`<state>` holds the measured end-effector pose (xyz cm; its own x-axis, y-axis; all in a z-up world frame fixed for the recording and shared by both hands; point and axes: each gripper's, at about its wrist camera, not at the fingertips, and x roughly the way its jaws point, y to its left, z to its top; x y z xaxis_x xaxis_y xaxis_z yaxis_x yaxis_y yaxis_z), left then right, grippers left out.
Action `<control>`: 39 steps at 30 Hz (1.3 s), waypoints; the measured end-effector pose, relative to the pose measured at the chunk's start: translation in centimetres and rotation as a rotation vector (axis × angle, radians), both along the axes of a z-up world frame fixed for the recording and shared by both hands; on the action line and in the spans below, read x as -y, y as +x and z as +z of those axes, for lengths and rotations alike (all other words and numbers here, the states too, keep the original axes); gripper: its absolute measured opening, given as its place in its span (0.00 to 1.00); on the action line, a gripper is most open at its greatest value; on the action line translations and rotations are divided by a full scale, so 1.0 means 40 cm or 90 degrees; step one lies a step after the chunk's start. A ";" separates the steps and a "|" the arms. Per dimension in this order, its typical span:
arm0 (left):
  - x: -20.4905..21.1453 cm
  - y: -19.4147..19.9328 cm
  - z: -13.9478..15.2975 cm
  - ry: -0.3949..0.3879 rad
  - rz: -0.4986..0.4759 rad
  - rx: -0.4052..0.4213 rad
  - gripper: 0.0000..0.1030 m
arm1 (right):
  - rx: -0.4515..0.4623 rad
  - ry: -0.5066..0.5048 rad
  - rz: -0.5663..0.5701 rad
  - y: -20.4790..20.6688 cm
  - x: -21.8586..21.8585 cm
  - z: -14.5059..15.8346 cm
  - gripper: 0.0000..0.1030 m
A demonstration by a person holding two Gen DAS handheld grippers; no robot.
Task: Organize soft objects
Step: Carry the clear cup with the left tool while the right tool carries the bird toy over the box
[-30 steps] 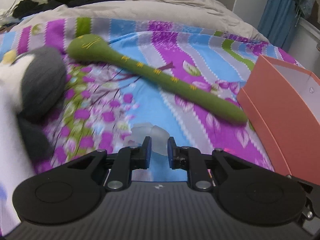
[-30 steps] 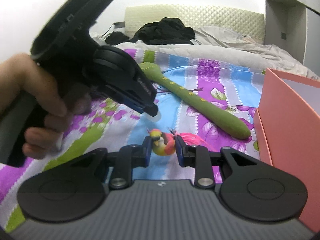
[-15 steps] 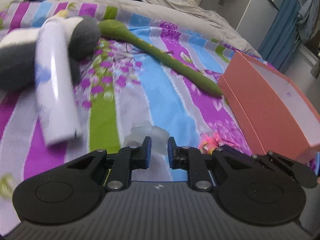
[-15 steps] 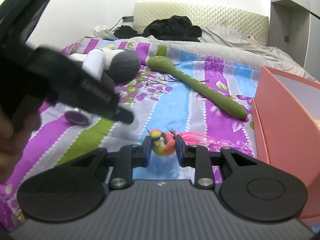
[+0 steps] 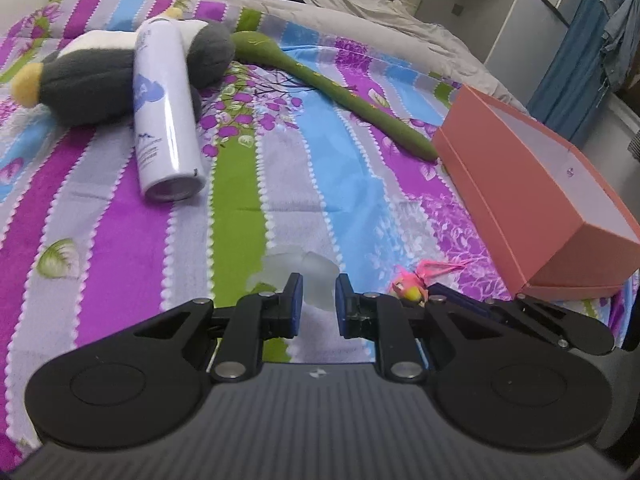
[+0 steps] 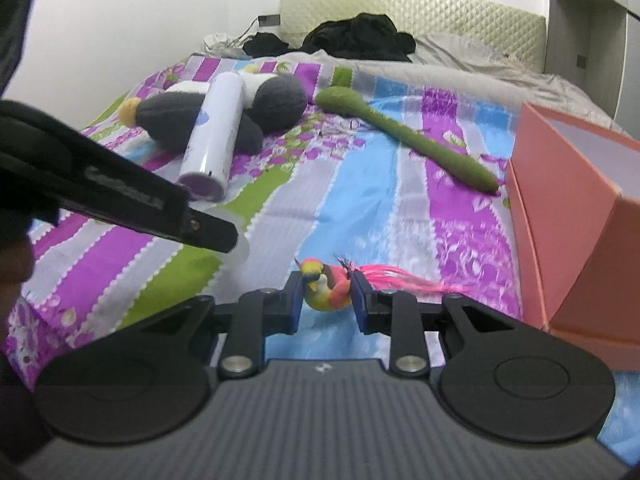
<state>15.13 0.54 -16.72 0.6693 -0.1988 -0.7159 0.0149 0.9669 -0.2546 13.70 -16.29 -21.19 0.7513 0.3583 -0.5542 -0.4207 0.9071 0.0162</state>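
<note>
Left tool (image 5: 317,305): we squeeze a cloudy soft lump (image 5: 316,276) over the striped bed (image 5: 240,184).
Right tool (image 6: 325,299): we pinch a little toy bird (image 6: 326,286), pink tail sticking out.
Pink box (image 6: 576,216): open, on our right.
Green plush (image 5: 344,92): lies beside the box.

On the bed (image 5: 304,184), a plush penguin (image 5: 92,80) is seen at the far left, with a spray can (image 5: 166,108) laid across it. To the right of both, a long plush snake (image 5: 344,92) is stretched toward an open box (image 5: 532,184) at the right edge, its tail tip just beside the box. Clothes (image 6: 356,38) are piled behind, near the headboard (image 6: 412,12).
</note>
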 end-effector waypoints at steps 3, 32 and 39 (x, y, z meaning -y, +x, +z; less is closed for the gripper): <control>-0.004 -0.018 0.001 0.003 0.009 -0.001 0.20 | -0.023 0.004 0.000 -0.004 -0.003 -0.009 0.31; -0.095 -0.038 -0.030 -0.026 0.061 0.001 0.20 | -0.202 0.149 -0.134 0.093 -0.012 -0.029 0.42; -0.090 -0.032 -0.028 -0.029 0.057 0.003 0.20 | -0.181 0.122 -0.126 0.097 -0.014 -0.021 0.36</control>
